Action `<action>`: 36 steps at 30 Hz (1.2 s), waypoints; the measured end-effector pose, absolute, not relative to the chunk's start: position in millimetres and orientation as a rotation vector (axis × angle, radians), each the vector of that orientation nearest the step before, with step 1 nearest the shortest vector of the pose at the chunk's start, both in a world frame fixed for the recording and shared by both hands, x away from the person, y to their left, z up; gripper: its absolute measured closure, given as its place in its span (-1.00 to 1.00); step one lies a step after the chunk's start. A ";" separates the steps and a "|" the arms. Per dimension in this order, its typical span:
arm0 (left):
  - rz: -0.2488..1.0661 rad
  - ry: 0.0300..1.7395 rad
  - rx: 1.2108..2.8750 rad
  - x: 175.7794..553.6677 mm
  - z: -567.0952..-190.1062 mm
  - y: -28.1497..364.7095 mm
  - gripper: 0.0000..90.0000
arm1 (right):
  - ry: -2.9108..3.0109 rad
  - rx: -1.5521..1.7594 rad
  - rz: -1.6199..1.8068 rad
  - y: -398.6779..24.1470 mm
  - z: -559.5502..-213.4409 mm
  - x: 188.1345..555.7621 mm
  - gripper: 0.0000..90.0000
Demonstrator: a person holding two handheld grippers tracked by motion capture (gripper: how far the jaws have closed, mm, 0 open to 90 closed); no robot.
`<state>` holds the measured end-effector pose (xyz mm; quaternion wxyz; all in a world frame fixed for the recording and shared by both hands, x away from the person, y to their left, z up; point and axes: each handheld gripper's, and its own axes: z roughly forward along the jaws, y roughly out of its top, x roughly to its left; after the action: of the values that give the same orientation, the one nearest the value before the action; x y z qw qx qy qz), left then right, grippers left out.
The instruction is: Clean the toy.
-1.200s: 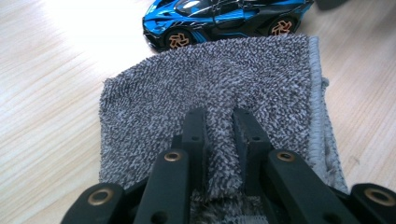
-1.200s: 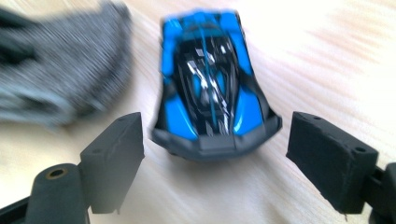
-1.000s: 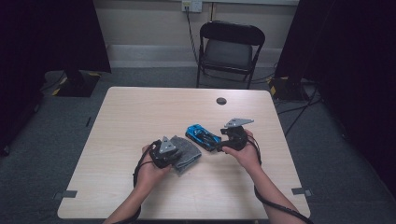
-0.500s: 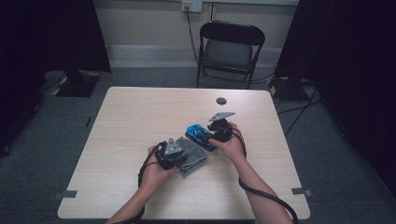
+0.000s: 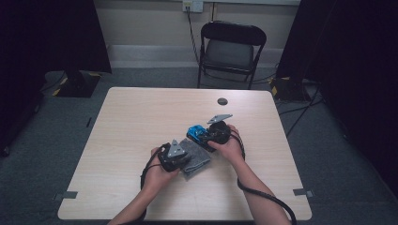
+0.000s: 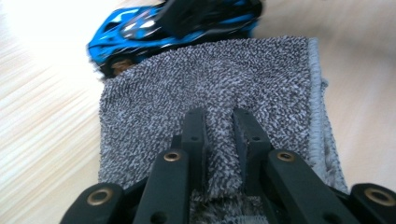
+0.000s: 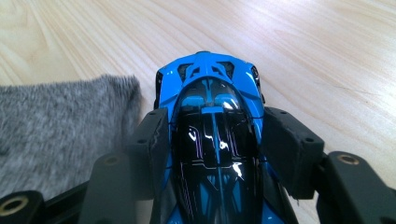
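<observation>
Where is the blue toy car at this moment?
In the high view, the blue toy car sits near the table's middle, between the right gripper's jaws, beside the grey cloth.

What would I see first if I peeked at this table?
The shiny blue toy car near the middle of the wooden table, with the right gripper closing its black jaws on the car's two sides. Right beside it lies a fuzzy grey cloth, and the left gripper pinches a fold of it. Behind the table stands a black folding chair.
</observation>
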<state>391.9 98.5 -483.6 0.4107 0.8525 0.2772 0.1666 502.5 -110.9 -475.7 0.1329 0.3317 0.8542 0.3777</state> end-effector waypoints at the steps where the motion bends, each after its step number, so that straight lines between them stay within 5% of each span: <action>1: 0.414 0.684 2.145 390.0 -482.8 94.2 0.70 | 2.480 0.966 1.091 -111.1 -475.4 502.4 -0.06; 10: 0.377 0.682 2.177 390.0 -490.1 62.8 0.69 | 2.476 0.985 1.091 -111.0 -475.4 502.0 -0.06; 36: 0.381 0.801 2.177 416.9 -487.2 69.8 0.73 | 2.464 0.973 1.135 -116.6 -478.0 500.1 -0.05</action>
<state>416.9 69.8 -487.2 0.3850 0.8547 0.3144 0.1497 500.1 -116.6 -478.0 0.1292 0.3346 0.8478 0.3905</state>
